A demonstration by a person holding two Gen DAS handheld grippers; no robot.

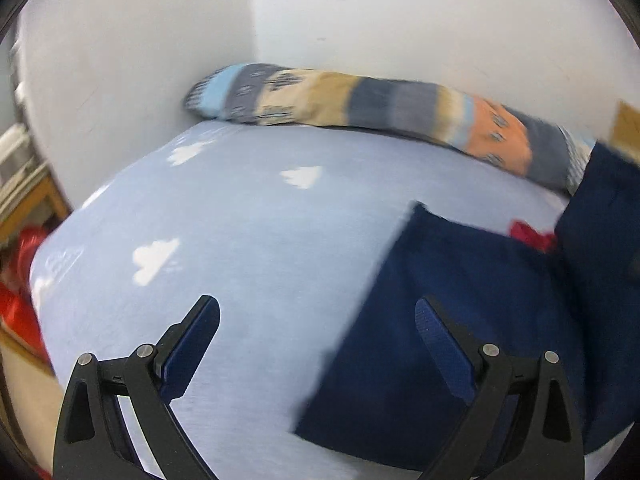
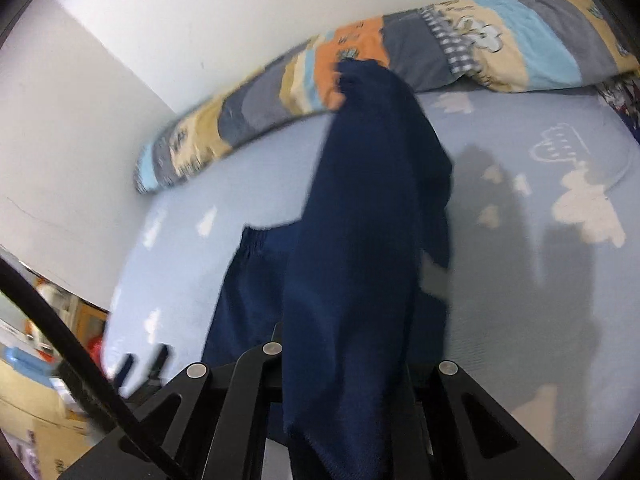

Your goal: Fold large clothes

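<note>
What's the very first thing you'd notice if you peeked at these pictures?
The dark blue garment grabs the eye: the right gripper is shut on it and it hangs over the pale blue sheet with white clouds. Behind it, a colourful striped quilt lies rolled along the white wall. In the left view, the left gripper is open and empty above the sheet.

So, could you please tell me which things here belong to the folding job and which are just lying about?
Belongs to the job:
- navy garment, partly lifted
- right gripper, jaws shut on the garment
- left gripper, jaws open, holding nothing
- bed sheet, the work surface

Just lying about:
- patchwork quilt roll along the wall
- small red item
</note>
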